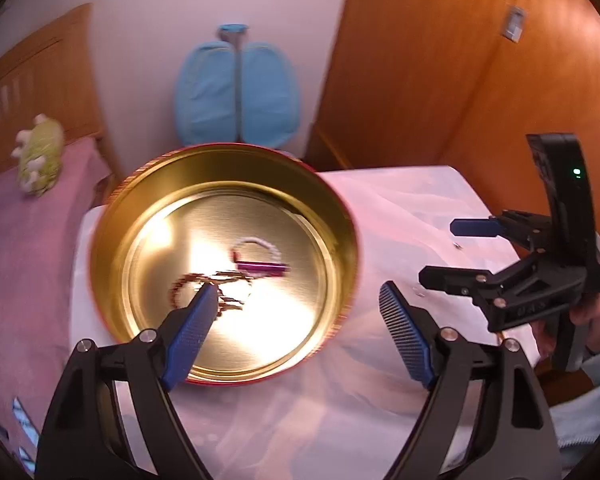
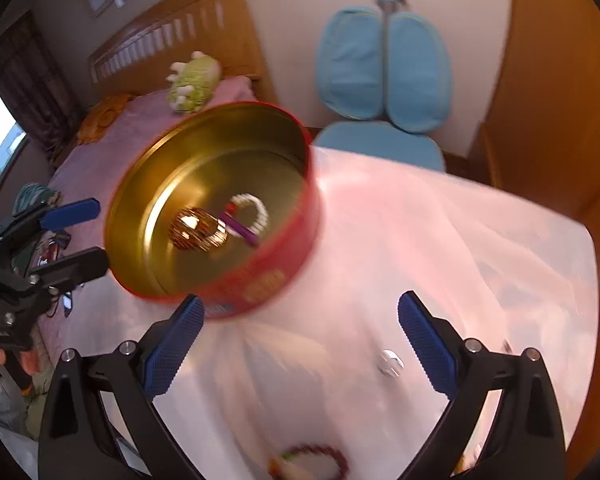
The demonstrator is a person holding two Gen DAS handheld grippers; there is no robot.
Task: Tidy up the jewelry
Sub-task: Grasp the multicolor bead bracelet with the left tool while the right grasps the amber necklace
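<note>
A round red tin with a gold inside (image 1: 112,248) (image 2: 140,216) stands on the white cloth. In it lie a white bead bracelet (image 1: 260,246) (image 2: 256,210), a purple bar (image 1: 264,268) (image 2: 240,230) and a tangle of brown and gold chains (image 1: 208,288) (image 2: 198,230). My left gripper (image 1: 296,292) is open and empty, its left finger over the tin's near rim. My right gripper (image 2: 300,308) is open and empty, right of the tin; it shows in the left wrist view (image 1: 440,252). A small silver ring (image 2: 390,362) and a red bead bracelet (image 2: 316,460) lie on the cloth by the right gripper.
The small table (image 1: 400,208) is covered with white cloth. A blue chair (image 1: 236,88) (image 2: 384,72) stands behind it. A bed with a pink cover (image 1: 20,240) and a green plush toy (image 1: 40,154) lies to the left. A wooden wardrobe (image 1: 440,60) stands at the right.
</note>
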